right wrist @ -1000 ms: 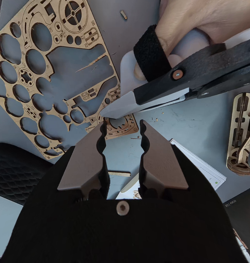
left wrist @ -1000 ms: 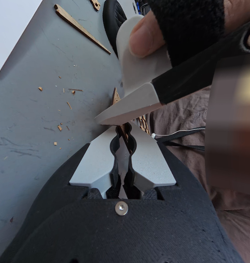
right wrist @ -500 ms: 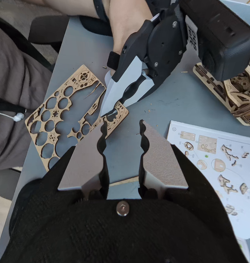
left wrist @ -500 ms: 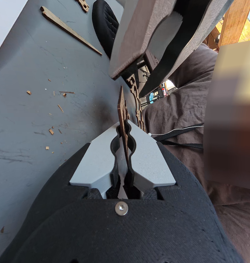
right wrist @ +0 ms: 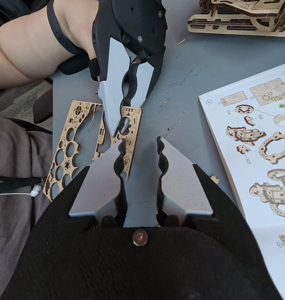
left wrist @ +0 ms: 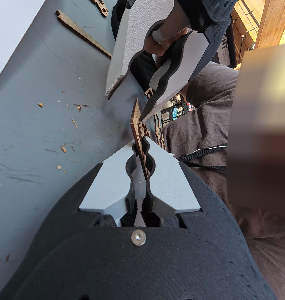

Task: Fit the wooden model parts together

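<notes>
A thin laser-cut wooden sheet with many punched-out holes lies at the table's left edge, partly over the person's lap. My left gripper is shut on this sheet, seen edge-on between its fingers. It also shows in the right wrist view, clamped on the sheet's right part. My right gripper is open and empty, just in front of the sheet's right end. In the left wrist view it hangs above, with one fingertip at the sheet's top edge.
An open instruction booklet lies at the right. A partly built wooden model stands at the back right. A wooden strip, wood chips and a small loose piece lie on the grey table. Left tips to right tips: about 4 cm.
My right gripper has drawn back and risen, still open, and now faces the sheet's right end. My left gripper has kept its hold on the sheet and turned slightly.
</notes>
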Tool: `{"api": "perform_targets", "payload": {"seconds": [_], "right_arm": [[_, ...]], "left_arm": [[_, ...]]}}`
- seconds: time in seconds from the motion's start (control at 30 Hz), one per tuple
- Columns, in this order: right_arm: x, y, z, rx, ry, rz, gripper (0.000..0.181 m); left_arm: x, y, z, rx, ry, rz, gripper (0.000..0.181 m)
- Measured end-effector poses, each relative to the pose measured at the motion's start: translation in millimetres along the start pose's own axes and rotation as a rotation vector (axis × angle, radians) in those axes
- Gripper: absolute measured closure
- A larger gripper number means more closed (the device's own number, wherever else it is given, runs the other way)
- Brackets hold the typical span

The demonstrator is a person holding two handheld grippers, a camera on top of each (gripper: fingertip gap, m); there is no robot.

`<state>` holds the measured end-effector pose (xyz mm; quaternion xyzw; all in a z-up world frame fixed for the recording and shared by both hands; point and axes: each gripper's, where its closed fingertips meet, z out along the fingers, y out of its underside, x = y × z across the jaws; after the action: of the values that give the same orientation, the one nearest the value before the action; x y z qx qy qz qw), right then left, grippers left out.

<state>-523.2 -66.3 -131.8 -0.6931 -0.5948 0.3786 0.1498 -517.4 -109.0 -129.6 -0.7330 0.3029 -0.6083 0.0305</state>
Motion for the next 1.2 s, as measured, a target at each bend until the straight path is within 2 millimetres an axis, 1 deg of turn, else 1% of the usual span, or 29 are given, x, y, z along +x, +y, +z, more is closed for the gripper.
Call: {"api": "perform_targets", "payload": {"seconds": [0.2, 0.33, 0.43, 0.5, 0.73, 0.77, 0.83, 0.87, 0.97, 1.0, 1.07, 1.1, 1.17, 1.2], "right_arm": [[1.7, 2.2, 1.0, 0.003, 0.016, 0.087, 0.143], [1.6, 7.2, 2.5, 0.009, 0.013, 0.272, 0.141], [-4.2, 10.1, 3.6, 0.015, -0.027, 0.349, 0.137], [-4.5, 10.9, 3.8, 0.024, -0.014, 0.35, 0.14], [-4.2, 10.6, 3.5, 0.055, 0.014, 0.356, 0.14], [-5.0, 9.8, 3.8, 0.06, 0.013, 0.36, 0.143], [-8.6, 8.5, 5.3, 0.063, 0.01, 0.356, 0.156], [-11.0, 8.8, 6.4, 0.05, 0.003, 0.356, 0.162], [-15.2, 13.0, 5.5, -0.042, 0.013, 0.336, 0.161], [-16.4, 15.0, 5.3, -0.077, 0.013, 0.327, 0.158], [-24.2, 16.5, 5.5, -0.123, -0.042, 0.293, 0.157], [-26.0, 15.2, 4.5, -0.122, -0.078, 0.307, 0.156], [-30.4, 8.1, -0.2, -0.067, -0.191, 0.329, 0.156], [-27.8, 3.9, -3.8, -0.016, -0.221, 0.348, 0.156]], "left_arm": [[-1.1, -0.4, -0.4, 0.003, -0.007, -0.004, 0.18], [-1.8, -0.5, -0.4, 0.004, -0.012, -0.005, 0.18], [-1.4, -2.3, -0.7, 0.016, -0.01, -0.006, 0.18], [-1.9, -2.3, -0.9, 0.017, -0.013, -0.008, 0.18], [-0.5, -1.8, -1.2, 0.018, -0.015, 0.007, 0.18], [0.0, -1.9, -1.3, 0.02, -0.013, 0.004, 0.179], [-1.8, -2.8, -1.6, 0.026, -0.026, -0.002, 0.179], [-2.6, -2.2, -1.1, 0.024, -0.033, -0.002, 0.178], [-0.7, 0.6, 2.2, 0.002, -0.027, 0.006, 0.179], [0.3, 2.5, 3.6, -0.011, -0.025, 0.014, 0.179], [3.9, 7.5, 6.1, -0.044, -0.008, 0.032, 0.18], [6.1, 8.1, 6.7, -0.048, 0.003, 0.042, 0.181], [11.9, 4.9, 4.3, -0.026, 0.033, 0.06, 0.181], [13.1, 4.1, 3.2, -0.019, 0.036, 0.072, 0.181]]}}
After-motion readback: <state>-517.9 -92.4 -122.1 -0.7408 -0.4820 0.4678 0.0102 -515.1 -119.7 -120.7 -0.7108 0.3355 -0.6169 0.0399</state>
